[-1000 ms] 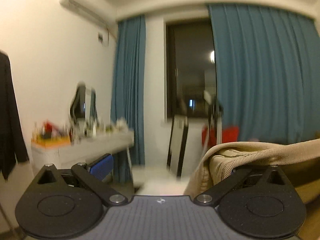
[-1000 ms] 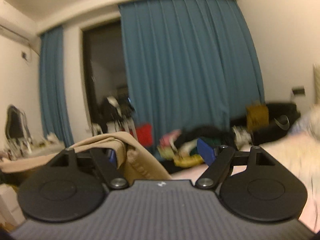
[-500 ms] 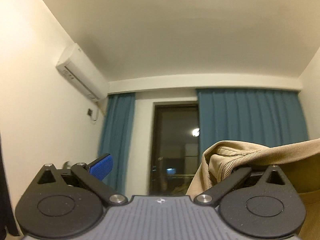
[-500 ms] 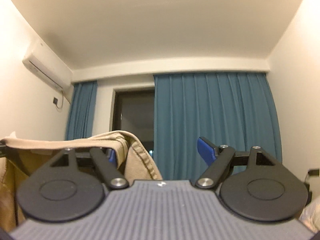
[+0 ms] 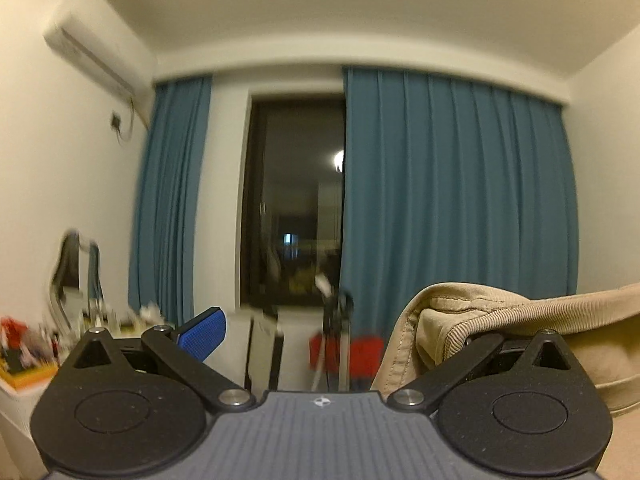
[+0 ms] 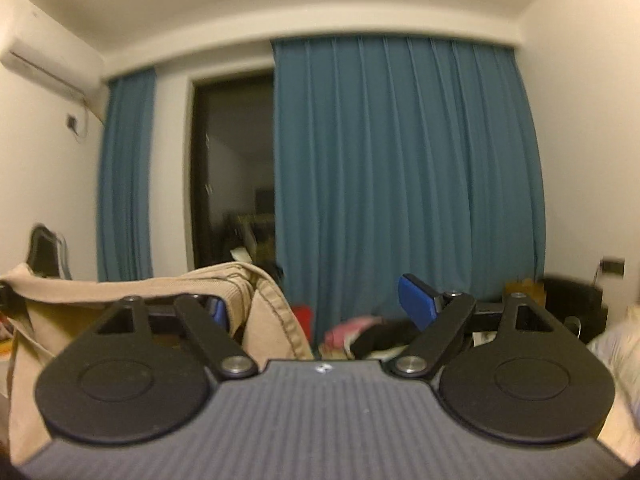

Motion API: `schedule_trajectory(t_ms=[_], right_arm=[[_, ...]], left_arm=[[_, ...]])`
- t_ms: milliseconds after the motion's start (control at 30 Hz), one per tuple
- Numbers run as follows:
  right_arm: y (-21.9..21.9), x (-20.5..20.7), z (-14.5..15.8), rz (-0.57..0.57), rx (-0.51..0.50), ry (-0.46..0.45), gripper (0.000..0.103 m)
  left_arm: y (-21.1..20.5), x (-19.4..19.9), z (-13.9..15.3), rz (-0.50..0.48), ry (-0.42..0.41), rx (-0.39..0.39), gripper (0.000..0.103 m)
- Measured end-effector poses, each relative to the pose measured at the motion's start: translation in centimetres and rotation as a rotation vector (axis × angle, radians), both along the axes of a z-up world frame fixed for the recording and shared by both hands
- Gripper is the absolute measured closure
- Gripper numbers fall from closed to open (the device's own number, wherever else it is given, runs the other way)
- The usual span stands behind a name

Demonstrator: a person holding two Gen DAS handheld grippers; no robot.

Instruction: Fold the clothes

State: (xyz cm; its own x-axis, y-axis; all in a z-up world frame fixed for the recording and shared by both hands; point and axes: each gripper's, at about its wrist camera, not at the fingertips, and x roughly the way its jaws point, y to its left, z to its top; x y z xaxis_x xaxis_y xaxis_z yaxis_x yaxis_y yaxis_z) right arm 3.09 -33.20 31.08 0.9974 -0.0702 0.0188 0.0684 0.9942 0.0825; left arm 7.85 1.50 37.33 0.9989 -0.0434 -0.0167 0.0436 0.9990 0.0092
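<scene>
A beige ribbed garment (image 5: 500, 320) hangs over the right finger of my left gripper (image 5: 320, 332), whose blue left pad (image 5: 204, 336) stands far apart from it; the gripper is open. The same beige garment (image 6: 180, 284) drapes over the left finger of my right gripper (image 6: 320, 312), whose blue right pad (image 6: 416, 304) is also wide apart; it is open too. The cloth stretches between the two grippers, held up in the air. Its lower part is hidden.
Blue curtains (image 5: 452, 200) and a dark window (image 5: 296, 208) fill the far wall. A cluttered white desk with a mirror (image 5: 72, 276) is at left. A pile of clothes (image 6: 356, 332) lies below the curtain, a bed edge (image 6: 616, 344) at right.
Both cameras tilted up to the ceiling half a second ago and have tilted back down to the window wall. The garment stays draped on the same fingers.
</scene>
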Motion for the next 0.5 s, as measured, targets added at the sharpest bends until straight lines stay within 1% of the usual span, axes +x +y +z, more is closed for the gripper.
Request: schedule_trajectory(t_ms=[167,233,333,433,500], right_arm=[[-0.6,10.7,-6.3,-0.039,0.012,0.087,0.021],[-1.1,15.8,-9.9,-0.059,0.007,0.116,0.021],[-1.8,23.4,-15.8,-0.085,-0.009,0.175,0.021],[-2.4,31.3,-23.2,-0.09,0.015,0.287,0.021],[-2.7,36.6,-28.4,-0.095,0.047,0.398,0.021]], left_arm=[[-1.6,13.8,-7.6,0.055,0.074,0.008,0.0],[-2.7,19.2,-11.4,0.067,0.116,0.001,0.0],[-4.8,28.8,-18.3,0.077,0.214,0.007,0.0],[-7.0,38.3,-27.3,0.082,0.342,0.044,0.0],[-7.7,44.0,-33.7,0.079,0.437,0.084,0.0]])
